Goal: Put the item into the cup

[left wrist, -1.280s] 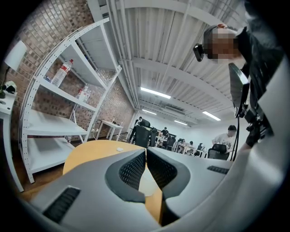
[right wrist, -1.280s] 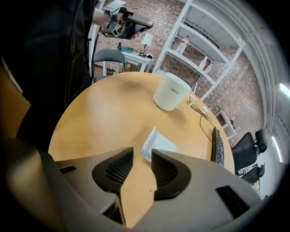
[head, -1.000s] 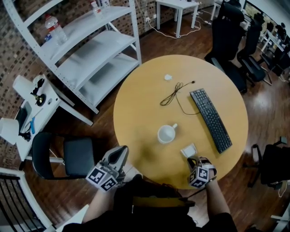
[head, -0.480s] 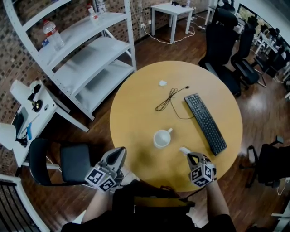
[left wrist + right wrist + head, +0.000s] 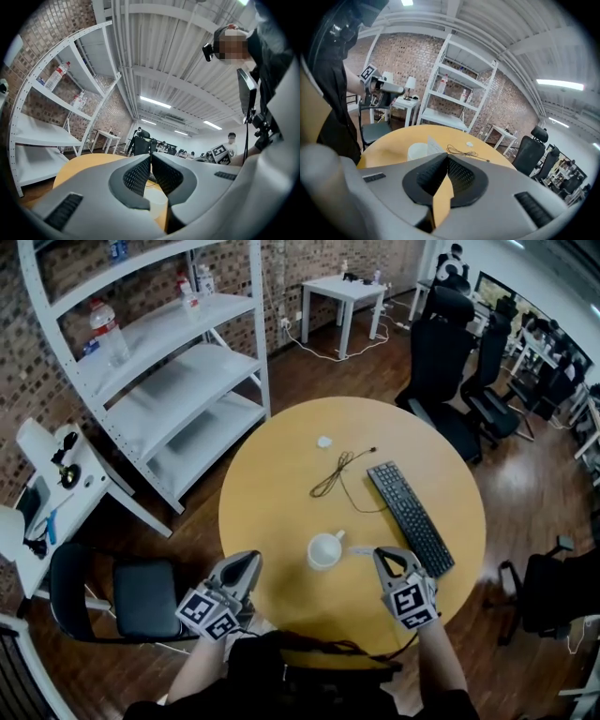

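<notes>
The right tongs [image 5: 379, 554] are clamped on the item [image 5: 361, 550], a thin white slip poking out just beside the cup [image 5: 323, 550], not in it. The left tongs [image 5: 246, 563] are closed on nothing, at the table [image 5: 272, 484] edge on the cup's other side. The cup stands upright, its inside plain white.

Bare surface [image 5: 272, 512] fills the short gap between cup [image 5: 325, 550] and right tool [image 5: 382, 557]. The white item [image 5: 361, 550] pinched in its jaws pokes into that gap. Keyboard [image 5: 405, 517] lies just beside that tool, on its right. Cable [image 5: 336, 474] sits beyond the cup, apart from it. Wide bare wood lies between cup and left tool [image 5: 244, 566].
</notes>
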